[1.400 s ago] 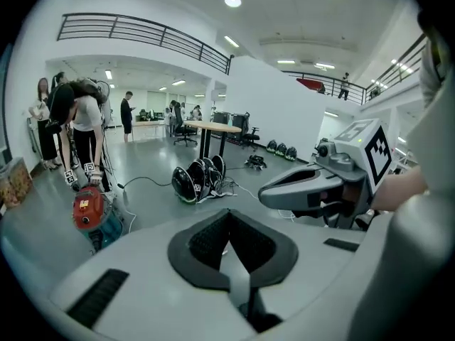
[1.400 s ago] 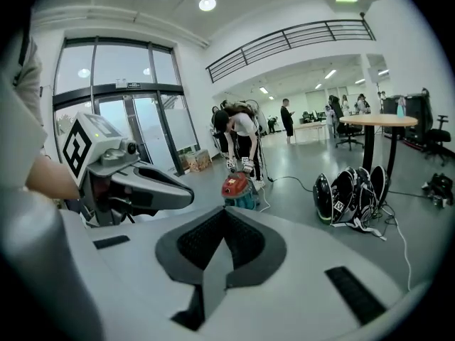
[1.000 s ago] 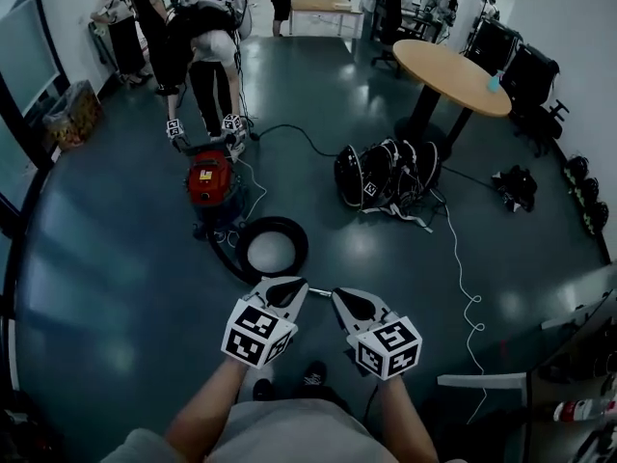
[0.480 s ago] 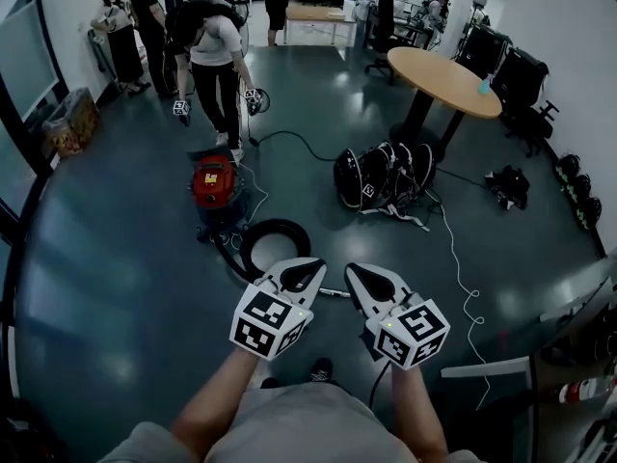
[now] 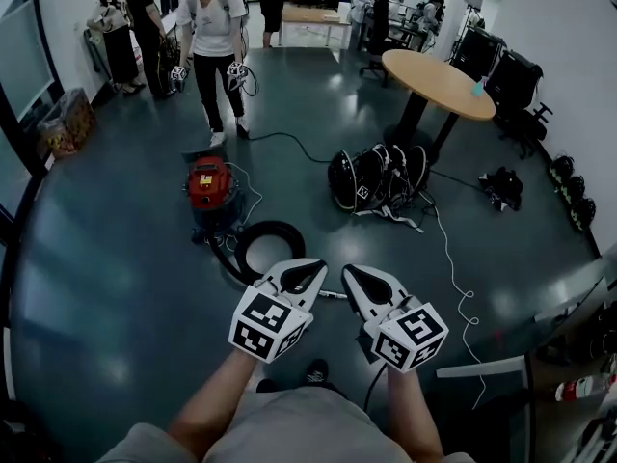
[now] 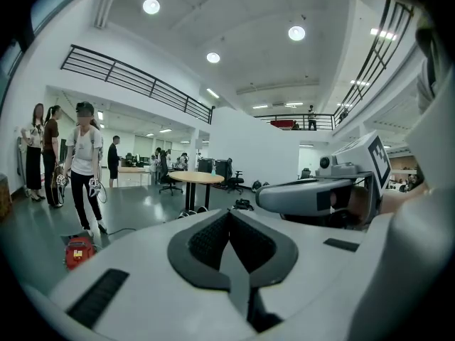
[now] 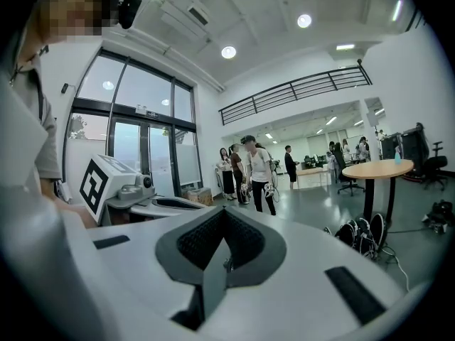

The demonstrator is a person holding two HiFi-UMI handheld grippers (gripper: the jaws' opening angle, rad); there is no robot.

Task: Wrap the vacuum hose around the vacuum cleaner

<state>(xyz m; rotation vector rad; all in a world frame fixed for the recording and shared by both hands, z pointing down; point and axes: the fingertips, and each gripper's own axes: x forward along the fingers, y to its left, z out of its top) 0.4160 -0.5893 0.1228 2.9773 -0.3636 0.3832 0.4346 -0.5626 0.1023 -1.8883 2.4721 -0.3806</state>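
Dark glossy floor, with red canister vacuum cleaner far left and black flexible hose looped loose just nearer, none wrapped yet; left gripper and right gripper both closed, empty, near.

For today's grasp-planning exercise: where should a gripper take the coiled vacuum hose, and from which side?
Probably the vacuum hose on its near arc, from above: the loop lies flat on the floor, so jaws can straddle the tube.

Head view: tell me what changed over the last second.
The person in the white shirt straightened up and stepped back from the red vacuum cleaner. The coiled hose stayed put; left tongs and right tongs stayed shut and empty.
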